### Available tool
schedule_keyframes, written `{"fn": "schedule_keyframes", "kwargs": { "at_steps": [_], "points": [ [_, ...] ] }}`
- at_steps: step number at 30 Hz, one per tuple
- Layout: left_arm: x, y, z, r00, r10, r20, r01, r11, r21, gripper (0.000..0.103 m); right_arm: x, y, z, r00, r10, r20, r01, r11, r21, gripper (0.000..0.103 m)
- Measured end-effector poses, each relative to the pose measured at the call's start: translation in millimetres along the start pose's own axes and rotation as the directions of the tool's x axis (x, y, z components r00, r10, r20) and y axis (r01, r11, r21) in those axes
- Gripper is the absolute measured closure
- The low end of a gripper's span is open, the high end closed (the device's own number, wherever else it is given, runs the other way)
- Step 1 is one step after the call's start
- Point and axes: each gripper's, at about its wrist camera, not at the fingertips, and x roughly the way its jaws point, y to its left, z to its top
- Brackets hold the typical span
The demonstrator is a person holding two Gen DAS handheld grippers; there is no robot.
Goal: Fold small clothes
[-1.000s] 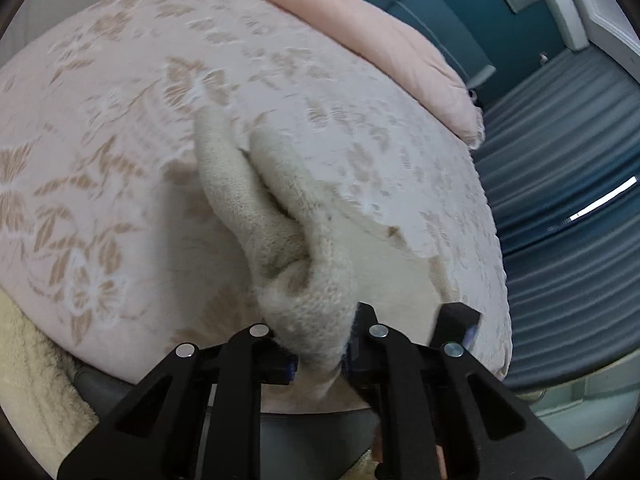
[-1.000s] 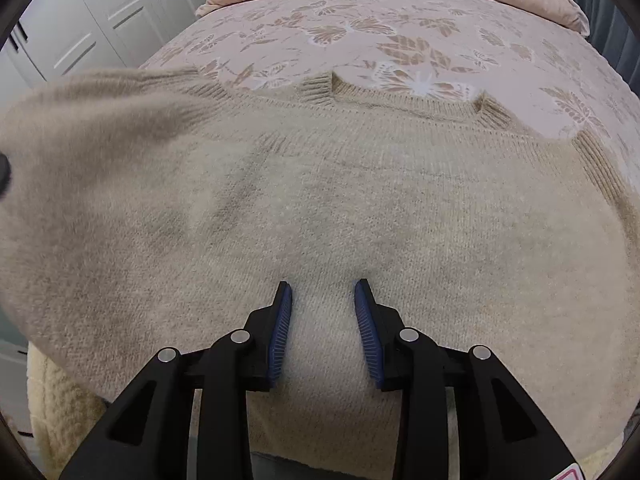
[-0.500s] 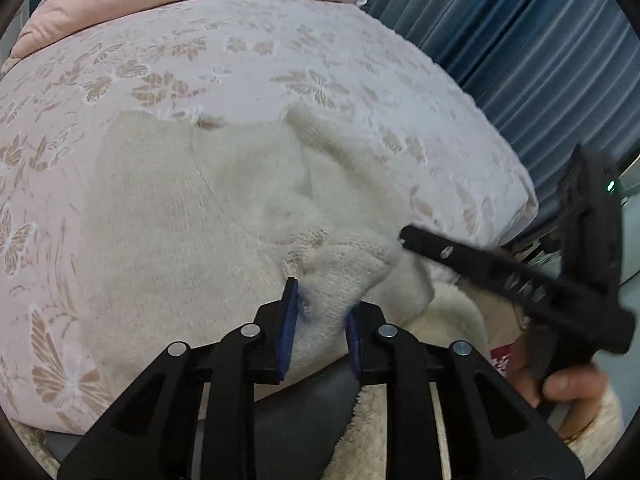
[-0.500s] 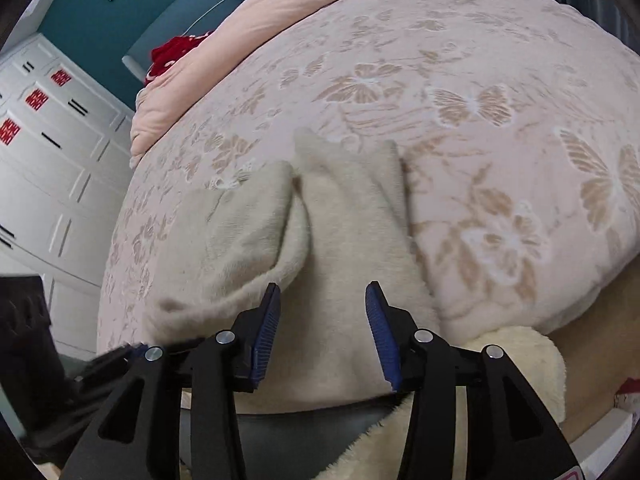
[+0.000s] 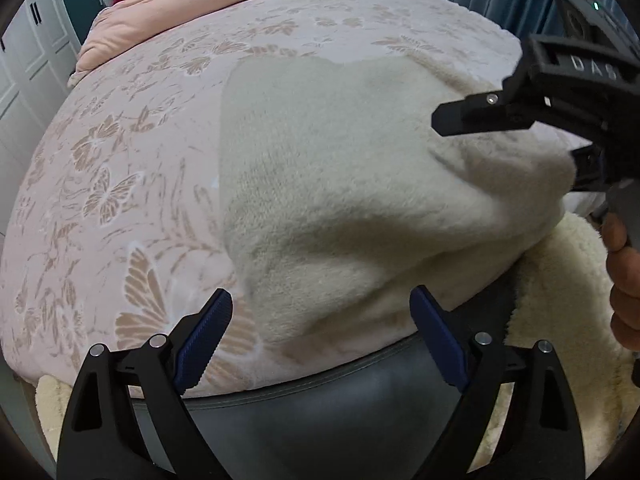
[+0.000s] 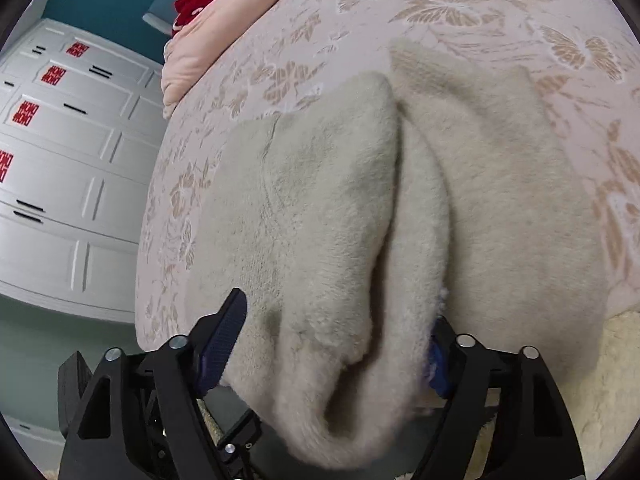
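The left gripper [image 5: 320,332] has just let go, its jaws spread wide with nothing between them, hanging over the near edge of the cream sweater [image 5: 340,168]. The right gripper [image 6: 336,344] has been closing, and a thick fold of that sweater bunches between its pads, seemingly pinched. The sweater lies half folded at the near edge of the butterfly-patterned bedspread [image 5: 120,152].

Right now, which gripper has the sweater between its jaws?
Right gripper: its jaws have just been closing around the sweater; left gripper's have just been opening, empty.
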Motion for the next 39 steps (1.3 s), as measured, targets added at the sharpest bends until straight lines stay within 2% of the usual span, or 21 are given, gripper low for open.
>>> {"fn": "schedule_keyframes", "kwargs": {
  "at_steps": [1,2,3,5,6,8,9,11,13,16,19,22,24,26,29,32,34,36,37,38,39],
  "points": [
    [5,2,-1,1.0,0.011,-0.007,-0.01,1.0,0.004,0.021,-5,12,2,1.0,-0.02,0.023,0.022,0.999,-0.047,0.079],
    [11,4,-2,1.0,0.011,-0.024,-0.011,1.0,0.004,0.041,-18,22,6,0.998,0.008,0.069,-0.003,0.997,-0.078,0.08],
    [14,7,-4,0.998,0.012,-0.055,-0.012,1.0,0.0,0.051,-37,30,9,0.99,0.073,0.121,-0.061,0.993,-0.096,0.083],
    [17,15,-2,0.997,-0.008,-0.078,0.004,0.999,-0.051,0.082,-79,38,13,0.958,0.198,0.208,-0.175,0.977,-0.12,0.085],
    [15,21,0,0.996,-0.054,-0.073,0.047,0.994,-0.094,0.087,-99,38,12,0.944,0.214,0.25,-0.186,0.974,-0.132,0.085],
    [8,29,3,0.99,-0.132,-0.049,0.123,0.979,-0.161,0.092,-122,24,8,0.936,0.169,0.308,-0.134,0.982,-0.131,0.085],
    [7,28,6,0.988,-0.145,-0.043,0.136,0.977,-0.163,0.092,-121,7,5,0.944,0.122,0.308,-0.094,0.99,-0.106,0.085],
    [10,20,7,0.988,-0.146,-0.053,0.137,0.979,-0.148,0.093,-86,-42,0,0.971,-0.067,0.227,0.074,0.997,-0.02,0.085],
    [19,15,7,0.985,-0.152,-0.08,0.139,0.979,-0.147,0.093,-38,-98,-10,0.981,-0.179,0.077,0.171,0.98,0.101,0.084],
    [26,7,5,0.98,-0.161,-0.114,0.144,0.979,-0.146,0.093,-38,-110,-28,0.987,-0.109,0.12,0.091,0.985,0.148,0.083],
    [20,2,4,0.985,-0.135,-0.106,0.123,0.986,-0.109,0.092,-36,-104,-26,0.982,-0.155,0.107,0.143,0.984,0.11,0.077],
    [9,6,6,0.983,-0.159,-0.09,0.147,0.982,-0.12,0.088,-61,-105,-26,0.975,-0.174,0.138,0.152,0.976,0.156,0.069],
    [-4,10,8,0.987,-0.15,-0.061,0.142,0.983,-0.118,0.072,-88,-99,-30,0.945,-0.243,0.219,0.209,0.964,0.167,0.063],
    [-16,17,8,0.992,-0.128,-0.019,0.125,0.983,-0.132,0.046,-111,-74,-28,0.911,-0.279,0.303,0.258,0.96,0.109,0.063],
    [-31,27,4,0.991,-0.132,0.01,0.132,0.974,-0.183,0.036,-119,-29,-19,0.94,-0.112,0.323,0.13,0.991,-0.034,0.07],
    [-48,45,5,0.993,-0.107,0.052,0.117,0.959,-0.258,0.033,-89,20,-7,0.967,0.035,0.253,0.008,0.986,-0.169,0.081],
    [-57,55,8,0.993,-0.09,0.08,0.11,0.95,-0.292,0.03,-40,40,-4,0.988,0.016,0.153,0.02,0.972,-0.233,0.082],
    [-66,66,8,0.993,-0.066,0.101,0.095,0.942,-0.322,0.025,41,34,-11,0.994,-0.103,-0.037,0.088,0.954,-0.287,0.081],
    [-69,70,8,0.992,-0.06,0.112,0.094,0.938,-0.333,0.024,64,26,-18,0.993,-0.105,-0.062,0.083,0.956,-0.282,0.085],
    [-71,74,7,0.991,-0.055,0.12,0.094,0.934,-0.345,0.024,60,23,-20,0.998,-0.053,-0.029,0.044,0.966,-0.257,0.086],
    [-72,78,7,0.992,-0.051,0.119,0.091,0.93,-0.356,0.024,49,26,-16,0.998,-0.056,-0.032,0.047,0.97,-0.238,0.086]
  ]
}}
